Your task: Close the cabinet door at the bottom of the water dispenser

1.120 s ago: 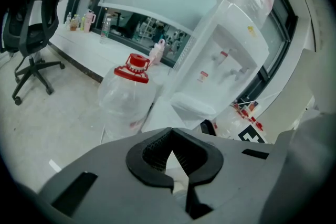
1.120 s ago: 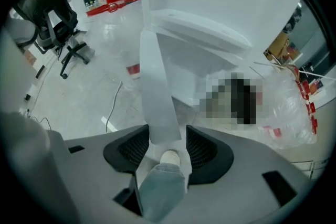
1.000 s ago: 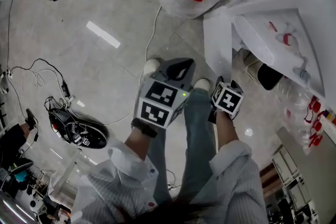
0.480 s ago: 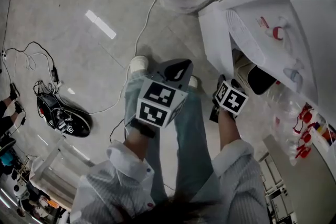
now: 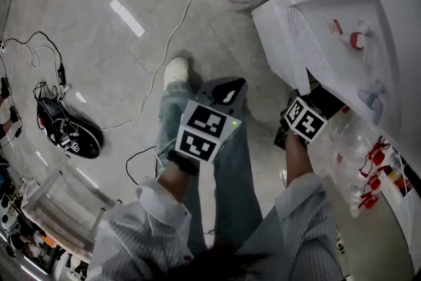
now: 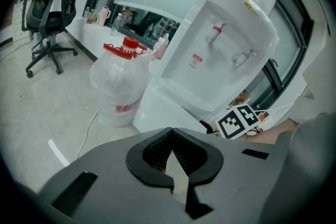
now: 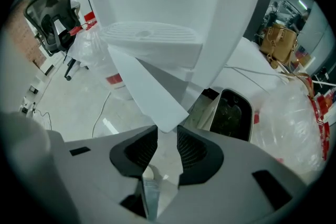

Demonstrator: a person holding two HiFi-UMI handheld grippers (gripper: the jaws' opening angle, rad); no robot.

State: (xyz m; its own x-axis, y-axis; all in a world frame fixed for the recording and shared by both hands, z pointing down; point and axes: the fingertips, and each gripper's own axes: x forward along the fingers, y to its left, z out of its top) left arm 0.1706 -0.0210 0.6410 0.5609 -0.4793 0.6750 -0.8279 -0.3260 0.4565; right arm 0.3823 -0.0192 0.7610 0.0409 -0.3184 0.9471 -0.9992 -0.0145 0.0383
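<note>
The white water dispenser [image 5: 348, 29] stands at the right, and its bottom cabinet door [image 5: 279, 49] hangs open toward me. In the right gripper view the door [image 7: 144, 86] slants down, and its lower corner reaches between the jaws of my right gripper [image 7: 167, 131]. Those jaws are closing and a gap still shows beside the corner. In the head view the right gripper [image 5: 293, 131] sits low beside the open cabinet. My left gripper [image 5: 227, 92] is shut and empty, held over my legs, left of the dispenser [image 6: 220, 55].
A large water jug with a red cap [image 6: 123, 81] stands left of the dispenser. A dark bin [image 7: 231, 113] sits in the open cabinet. A plastic bag of bottles [image 5: 355, 154] lies to the right. Cables and a black device [image 5: 66, 135] lie on the floor at the left.
Both grippers have moved right toward the dispenser. The right gripper has come up to the open door's lower corner, and my feet have stepped closer.
</note>
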